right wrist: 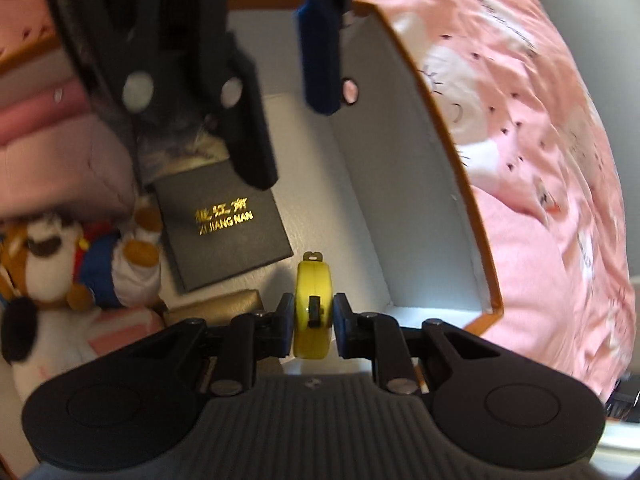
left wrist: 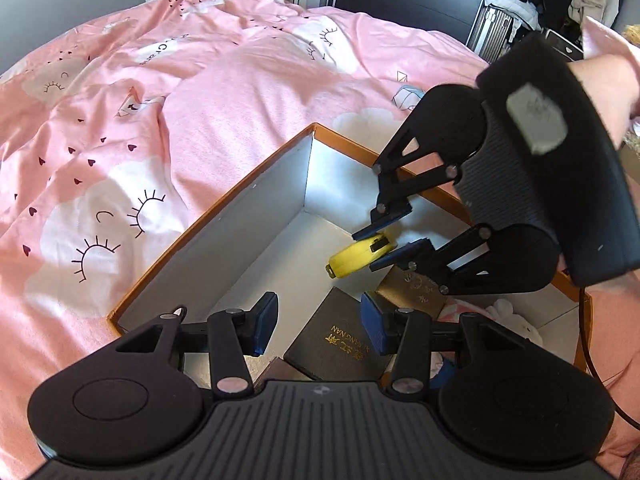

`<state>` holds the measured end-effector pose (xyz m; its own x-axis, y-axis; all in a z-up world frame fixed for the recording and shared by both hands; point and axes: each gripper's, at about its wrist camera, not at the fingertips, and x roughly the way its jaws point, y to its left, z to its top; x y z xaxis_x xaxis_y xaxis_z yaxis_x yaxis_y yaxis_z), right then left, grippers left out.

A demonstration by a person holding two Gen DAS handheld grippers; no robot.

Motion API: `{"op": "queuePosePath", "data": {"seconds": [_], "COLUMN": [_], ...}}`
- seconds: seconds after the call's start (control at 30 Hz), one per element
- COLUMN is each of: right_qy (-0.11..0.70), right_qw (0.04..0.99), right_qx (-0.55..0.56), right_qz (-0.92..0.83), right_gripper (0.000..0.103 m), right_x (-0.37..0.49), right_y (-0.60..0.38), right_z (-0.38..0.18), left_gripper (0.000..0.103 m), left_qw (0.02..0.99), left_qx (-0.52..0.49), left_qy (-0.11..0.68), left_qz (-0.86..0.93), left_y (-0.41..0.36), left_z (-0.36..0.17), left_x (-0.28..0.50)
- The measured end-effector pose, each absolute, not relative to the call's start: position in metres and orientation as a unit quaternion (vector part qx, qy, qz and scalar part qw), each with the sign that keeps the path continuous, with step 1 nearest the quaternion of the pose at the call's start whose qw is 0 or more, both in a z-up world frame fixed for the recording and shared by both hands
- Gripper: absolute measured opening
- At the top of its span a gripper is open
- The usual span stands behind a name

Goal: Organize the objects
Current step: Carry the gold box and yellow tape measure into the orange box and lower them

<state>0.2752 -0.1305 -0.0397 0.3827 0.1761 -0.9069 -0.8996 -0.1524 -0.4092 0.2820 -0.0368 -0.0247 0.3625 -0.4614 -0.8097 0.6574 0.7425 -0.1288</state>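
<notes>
The right gripper (right wrist: 313,322) is clamped on a yellow tape measure (right wrist: 313,308), its blue pads pressing the two flat sides while the metal tape tip points away from the camera. In the left wrist view the same gripper (left wrist: 387,246) reaches down into an orange-edged box (left wrist: 224,204) from the right, with the tape measure (left wrist: 358,258) held just above the white floor of the box near its far corner; whether it touches the floor is hard to tell from here.

The left gripper (left wrist: 318,326) hangs over the near part of the box with its jaws apart and nothing between them. Below it lies a black booklet (left wrist: 340,340) with gold lettering, flat on the box floor. Just right of the booklet sits a gold-coloured box (left wrist: 412,288), partly hidden by the right gripper.

In the right wrist view the black booklet (right wrist: 224,226) lies just beyond and left of the tape measure, and a plush toy (right wrist: 76,264) in brown, white and blue lies further left, inside the box. The box rests on a pink bedspread (left wrist: 200,92) printed with white clouds and small dark hearts. A person's hand (left wrist: 604,92) holds the right gripper at the right edge of the view.
</notes>
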Motion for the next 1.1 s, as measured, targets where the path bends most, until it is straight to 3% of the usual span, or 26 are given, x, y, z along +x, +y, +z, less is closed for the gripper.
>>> {"op": "queuePosePath", "data": {"seconds": [0.3, 0.7, 0.93, 1.1], "right_qy": [0.26, 0.356, 0.369, 0.396], "right_qw": [0.496, 0.517, 0.544, 0.555], "right_qx": [-0.682, -0.618, -0.599, -0.567], "right_qz": [0.471, 0.474, 0.457, 0.463], "right_gripper": [0.021, 0.025, 0.012, 0.012], "right_x": [0.273, 0.299, 0.311, 0.324], "right_y": [-0.139, -0.147, -0.141, -0.135], "right_z": [-0.061, -0.023, -0.009, -0.01], "left_gripper": [0.054, 0.057, 0.058, 0.058], "left_qw": [0.821, 0.823, 0.824, 0.826], "left_qx": [0.095, 0.09, 0.086, 0.086], "left_qy": [0.448, 0.445, 0.444, 0.444], "left_qz": [-0.34, -0.342, -0.34, -0.338], "left_y": [-0.031, -0.029, -0.03, -0.026], "left_z": [-0.027, -0.025, -0.025, -0.023], "left_x": [0.284, 0.281, 0.282, 0.282]}}
